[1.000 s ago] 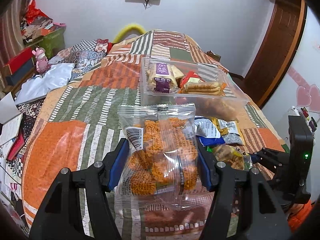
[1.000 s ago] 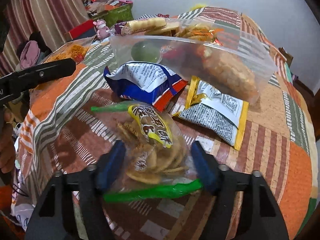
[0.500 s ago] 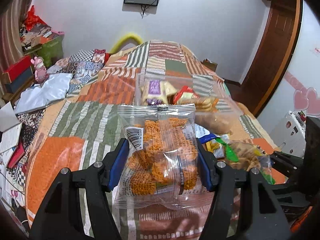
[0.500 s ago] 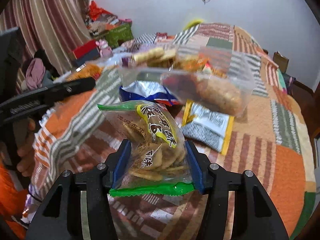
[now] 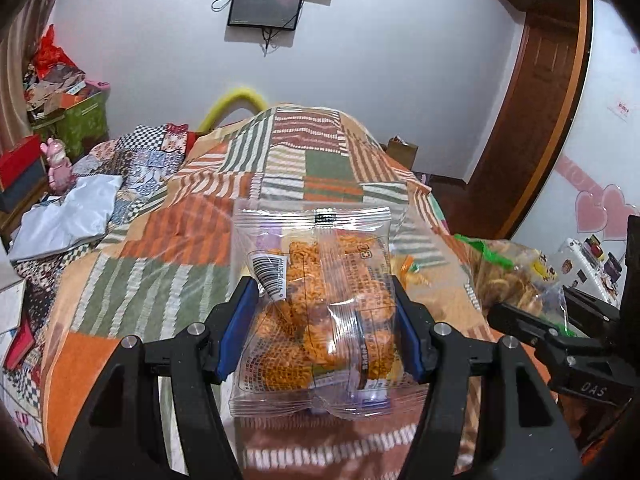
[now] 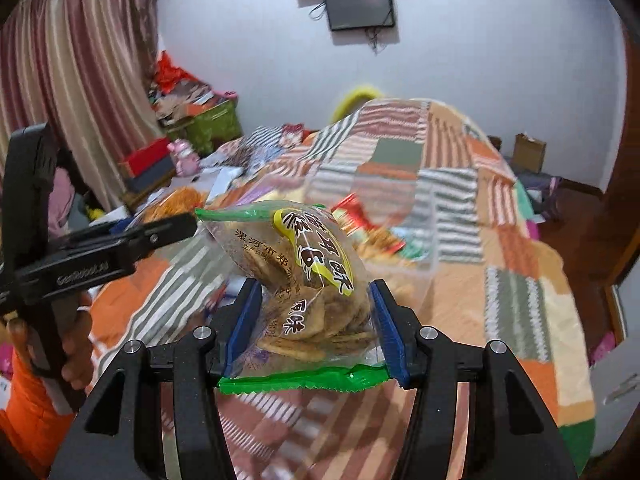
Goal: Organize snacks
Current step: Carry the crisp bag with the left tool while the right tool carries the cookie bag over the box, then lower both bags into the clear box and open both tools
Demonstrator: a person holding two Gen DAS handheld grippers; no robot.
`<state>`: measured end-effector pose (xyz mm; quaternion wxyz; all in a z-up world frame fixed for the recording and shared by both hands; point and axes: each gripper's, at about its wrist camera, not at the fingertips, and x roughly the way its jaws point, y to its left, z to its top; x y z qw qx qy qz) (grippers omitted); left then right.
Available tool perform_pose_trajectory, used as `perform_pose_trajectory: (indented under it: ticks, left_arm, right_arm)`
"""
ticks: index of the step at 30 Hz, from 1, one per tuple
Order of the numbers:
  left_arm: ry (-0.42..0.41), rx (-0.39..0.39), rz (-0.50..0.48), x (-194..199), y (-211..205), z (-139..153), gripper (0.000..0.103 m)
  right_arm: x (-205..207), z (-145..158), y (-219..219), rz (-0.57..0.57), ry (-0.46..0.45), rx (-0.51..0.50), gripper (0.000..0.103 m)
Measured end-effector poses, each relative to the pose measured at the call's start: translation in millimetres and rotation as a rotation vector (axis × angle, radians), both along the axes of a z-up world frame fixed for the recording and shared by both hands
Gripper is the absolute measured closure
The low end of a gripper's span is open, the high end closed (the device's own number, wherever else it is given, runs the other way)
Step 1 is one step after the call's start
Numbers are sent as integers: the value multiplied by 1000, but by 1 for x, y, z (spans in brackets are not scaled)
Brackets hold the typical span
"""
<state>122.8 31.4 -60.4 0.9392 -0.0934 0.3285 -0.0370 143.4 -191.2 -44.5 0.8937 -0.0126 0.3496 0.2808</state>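
My left gripper (image 5: 322, 282) is shut on a clear packet of orange crunchy snack (image 5: 316, 320), held up above the patchwork bedcover (image 5: 168, 280). My right gripper (image 6: 316, 286) is shut on a green-edged bag of round biscuits (image 6: 280, 256), also lifted off the bed. In the left wrist view the right gripper (image 5: 532, 320) and its biscuit bag (image 5: 504, 276) show at the right. In the right wrist view the left gripper (image 6: 160, 232) shows at the left. A clear plastic box (image 6: 428, 236) with several snacks stands behind both packets, blurred; in the left wrist view this box (image 5: 448, 248) is mostly hidden.
A screen (image 5: 264, 6) hangs on the far wall. A wooden door (image 5: 528, 128) is at the right. Boxes, a pink toy (image 5: 58, 164) and cloth crowd the bed's left side. A person's hand (image 6: 76, 356) and orange sleeve (image 6: 28, 412) hold the left tool.
The right gripper shut on the biscuit bag and lifted it off the bed. The left gripper rose with its packet. The loose packets on the cover dropped out of view.
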Motion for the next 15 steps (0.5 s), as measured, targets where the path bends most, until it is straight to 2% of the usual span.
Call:
perform_pose_trajectory:
  ticks: [6, 15]
  left_arm:
    - [9, 16, -26, 37, -10, -3, 40]
    - [65, 26, -64, 93, -24, -24, 40]
  right_arm:
    - [29, 3, -1, -46, -20, 8, 51]
    - [74, -16, 2, -100, 26, 4, 51]
